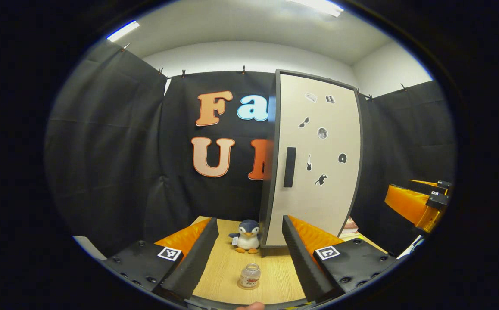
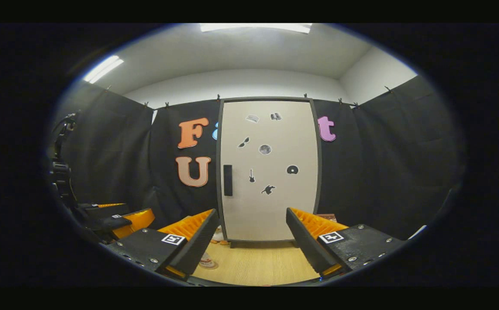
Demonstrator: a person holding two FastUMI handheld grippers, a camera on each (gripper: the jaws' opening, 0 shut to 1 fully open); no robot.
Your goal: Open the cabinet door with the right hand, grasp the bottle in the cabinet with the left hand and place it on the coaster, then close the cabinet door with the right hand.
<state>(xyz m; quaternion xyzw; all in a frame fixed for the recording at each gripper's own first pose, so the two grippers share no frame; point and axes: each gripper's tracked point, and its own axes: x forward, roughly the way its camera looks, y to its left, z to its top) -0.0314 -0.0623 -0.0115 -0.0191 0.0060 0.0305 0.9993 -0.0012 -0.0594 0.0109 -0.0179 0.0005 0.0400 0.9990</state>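
Observation:
A tall white cabinet [image 1: 314, 159] with small black stickers and a dark handle [image 1: 289, 167] stands at the back of the wooden table; its door [image 2: 269, 172] looks shut flush in its frame. A small clear bottle [image 1: 250, 275] stands upright on a round coaster [image 1: 248, 286] near the table's front. My left gripper [image 1: 249, 224] is open just behind and above the bottle, apart from it. My right gripper [image 2: 251, 214] is open in front of the door, short of the handle [image 2: 228, 180]. The bottle [image 2: 207, 260] peeks out from behind one of its fingers [image 2: 189, 249].
A penguin plush [image 1: 247, 236] sits left of the cabinet's foot, behind the bottle. A stack of books [image 1: 350, 226] lies to the cabinet's right. The right gripper [image 1: 417, 202] shows at the right edge, and the left gripper [image 2: 111, 219] at the left. Black cloth walls close the booth.

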